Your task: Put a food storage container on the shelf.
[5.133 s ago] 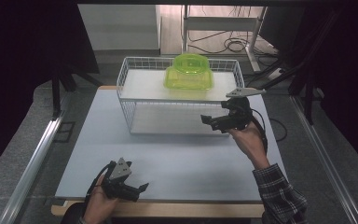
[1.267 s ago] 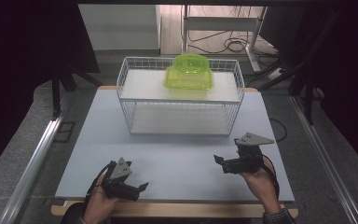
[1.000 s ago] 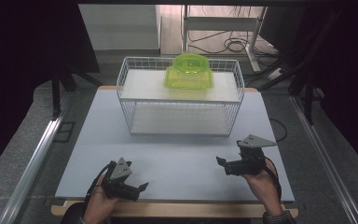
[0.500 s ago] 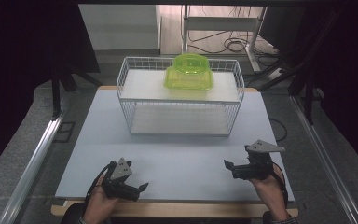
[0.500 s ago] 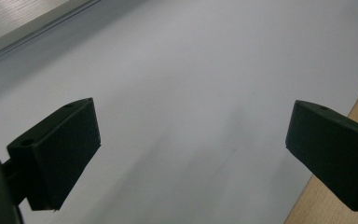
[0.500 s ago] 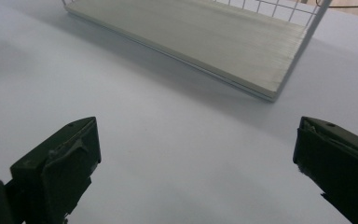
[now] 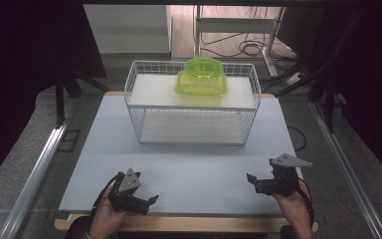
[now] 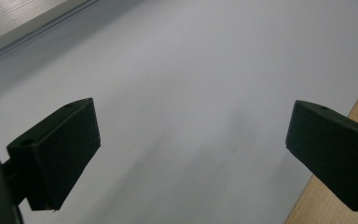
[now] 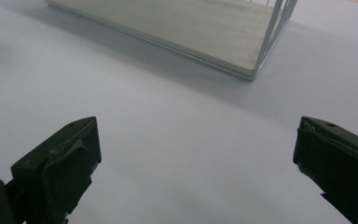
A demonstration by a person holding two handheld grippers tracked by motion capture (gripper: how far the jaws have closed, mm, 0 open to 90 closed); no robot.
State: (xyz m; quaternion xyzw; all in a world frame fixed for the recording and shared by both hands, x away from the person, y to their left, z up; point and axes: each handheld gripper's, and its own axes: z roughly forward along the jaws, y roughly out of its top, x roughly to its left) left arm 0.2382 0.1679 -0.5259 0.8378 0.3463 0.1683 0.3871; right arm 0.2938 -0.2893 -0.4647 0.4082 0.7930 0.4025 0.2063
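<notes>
The green plastic container (image 7: 202,77) sat on the upper shelf of the wire rack (image 7: 192,140), far across the surface (image 7: 194,164) from both tongs. The right tongs (image 7: 254,182) were nearer than the left tongs (image 7: 146,202); both stood apart, empty.

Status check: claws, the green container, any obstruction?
Left claw open, empty. Right claw open, empty. Green container sits on the wire rack's upper shelf. Nothing lies between.
</notes>
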